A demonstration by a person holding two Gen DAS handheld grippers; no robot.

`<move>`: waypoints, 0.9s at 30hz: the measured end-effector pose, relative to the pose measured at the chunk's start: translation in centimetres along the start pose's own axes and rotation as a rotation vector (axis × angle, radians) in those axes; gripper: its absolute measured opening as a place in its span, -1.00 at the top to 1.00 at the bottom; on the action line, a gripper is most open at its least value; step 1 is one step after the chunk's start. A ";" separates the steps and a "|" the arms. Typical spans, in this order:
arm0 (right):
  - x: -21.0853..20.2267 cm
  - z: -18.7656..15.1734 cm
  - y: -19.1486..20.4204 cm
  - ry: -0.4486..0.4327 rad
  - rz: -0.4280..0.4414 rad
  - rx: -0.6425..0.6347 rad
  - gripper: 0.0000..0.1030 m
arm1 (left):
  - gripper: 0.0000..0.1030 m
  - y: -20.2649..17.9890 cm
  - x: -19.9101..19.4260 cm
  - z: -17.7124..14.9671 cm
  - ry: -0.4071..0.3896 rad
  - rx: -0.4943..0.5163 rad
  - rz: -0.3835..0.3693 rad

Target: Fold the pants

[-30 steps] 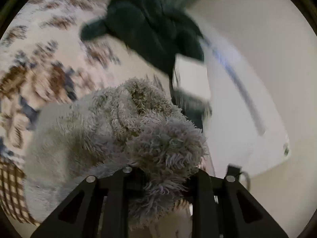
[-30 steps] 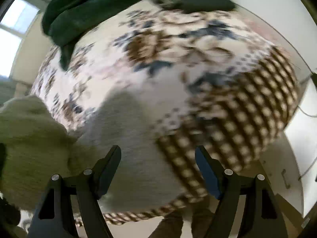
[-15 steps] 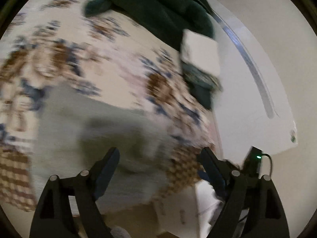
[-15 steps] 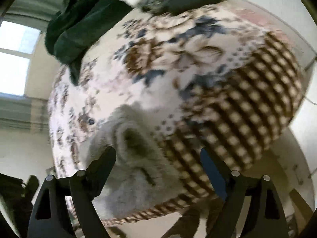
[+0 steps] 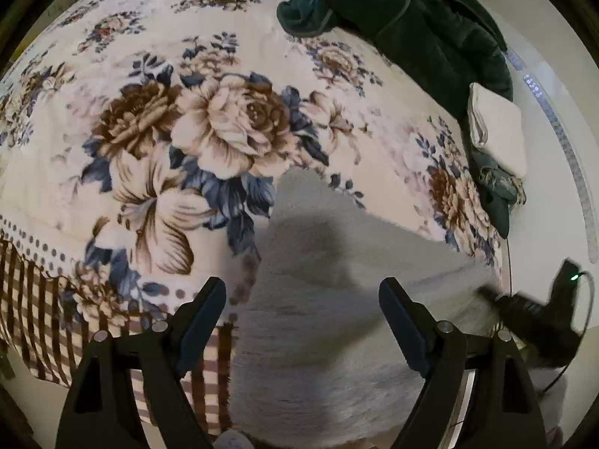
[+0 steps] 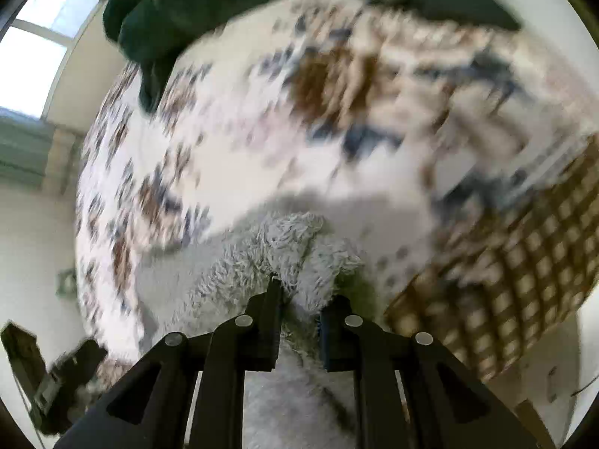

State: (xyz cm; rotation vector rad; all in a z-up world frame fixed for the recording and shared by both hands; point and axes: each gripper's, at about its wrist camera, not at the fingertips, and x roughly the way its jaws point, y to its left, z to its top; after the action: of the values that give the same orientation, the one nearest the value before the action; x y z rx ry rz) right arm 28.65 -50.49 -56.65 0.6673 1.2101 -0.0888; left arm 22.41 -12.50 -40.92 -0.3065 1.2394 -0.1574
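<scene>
Grey, shaggy fleece: the pants (image 5: pixel 322 299), soft and limp, light enough to lift by a pinch yet bulky where bunched. Spread over the near edge of the bed (image 5: pixel 112 172), on the flowered blanket, directly ahead of and below the left tongs (image 5: pixel 303 314). Left tongs wide apart, gripping nothing, hovering over the cloth with a finger to each side of it. Right tongs (image 6: pixel 299 299) drawn narrow, clamped on a thick tuft of the same fleece right at the fingertips.

Handling, as a judgement: deep pile compresses a lot, so a shallow bite likely slips off; better to take a full fold of cloth deep between the fingers, at a hem or the waistband rather than mid-panel. No stiffness at all, so any unsupported part sags and drags on the fuzzy blanket, which probably clings.

Long axis, seen from the left tongs: running from close underneath, at the bed edge, away toward the middle of the bed, narrowing to a blunt tip far ahead. Whether that tip is a leg end or the waist: cannot tell. Right view blurred, so the cloth's outline there stays unclear.

Dark green blanket (image 5: pixel 408 26) heaped far ahead and to the right, with a pale folded cloth (image 5: pixel 498 127) near it, well apart from the pants.
</scene>
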 end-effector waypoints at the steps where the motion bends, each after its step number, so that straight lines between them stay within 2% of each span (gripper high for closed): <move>1: -0.2 0.6 -0.3 -0.015 -0.023 0.001 0.68 | -0.61 -0.2 0.5 0.1 0.011 0.007 -0.011; 3: 0.4 1.5 -1.2 0.024 -0.018 0.020 0.48 | -0.61 -0.5 1.6 0.0 0.029 0.023 -0.004; 4: 1.1 1.7 -2.0 0.087 0.021 0.050 0.38 | -0.61 -0.6 2.3 -0.3 0.041 0.031 -0.005; 6: 0.5 1.1 -3.3 0.094 0.072 0.097 -0.20 | -0.61 -0.9 3.4 -0.7 0.080 0.040 0.005; 7: -0.3 0.5 -4.1 0.074 0.081 0.119 -0.29 | -0.61 -1.0 3.6 -0.9 0.090 0.040 0.000; 10: -2.0 -2.7 -6.7 0.088 0.109 0.214 -0.35 | -0.61 -1.7 3.5 -1.1 0.087 0.053 -0.018; 14: -0.2 -8.0 -9.7 0.215 0.217 0.392 -0.35 | -0.61 -3.2 3.3 -0.4 0.067 0.084 -0.023; 16: 1.4 -9.9 -10.0 0.228 0.286 0.429 -0.29 | -0.61 -4.2 3.5 0.3 0.068 0.107 -0.018; 17: 1.8 -10.4 -9.8 0.215 0.308 0.425 0.16 | -0.61 -4.6 3.6 0.6 0.067 0.119 -0.020; 18: 1.8 -10.7 -9.5 0.196 0.308 0.415 0.68 | -0.61 -5.2 3.7 1.1 0.065 0.136 -0.022; 19: 1.7 -10.8 -9.4 0.180 0.294 0.405 0.74 | -0.61 -5.6 3.7 1.4 0.061 0.149 -0.018; 21: 0.3 -11.1 -9.6 0.112 0.198 0.388 0.81 | -0.61 -6.4 3.8 2.3 0.050 0.172 -0.016; 23: -0.6 -11.7 -11.5 0.081 0.122 0.435 0.82 | -0.61 -7.2 4.3 3.2 0.049 0.187 -0.016; 24: -0.7 -12.3 -12.7 0.084 0.109 0.476 0.82 | -0.61 -7.6 4.6 3.6 0.047 0.199 -0.018; 27: -0.4 -12.9 -13.5 0.150 0.101 0.455 0.81 | -0.61 -8.7 6.4 4.6 0.064 0.237 0.002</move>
State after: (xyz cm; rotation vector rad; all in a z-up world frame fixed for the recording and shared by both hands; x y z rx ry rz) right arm 12.27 -54.82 -64.49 1.1476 1.3095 -0.2381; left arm 29.22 -21.94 -42.63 -0.0957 1.2700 -0.3116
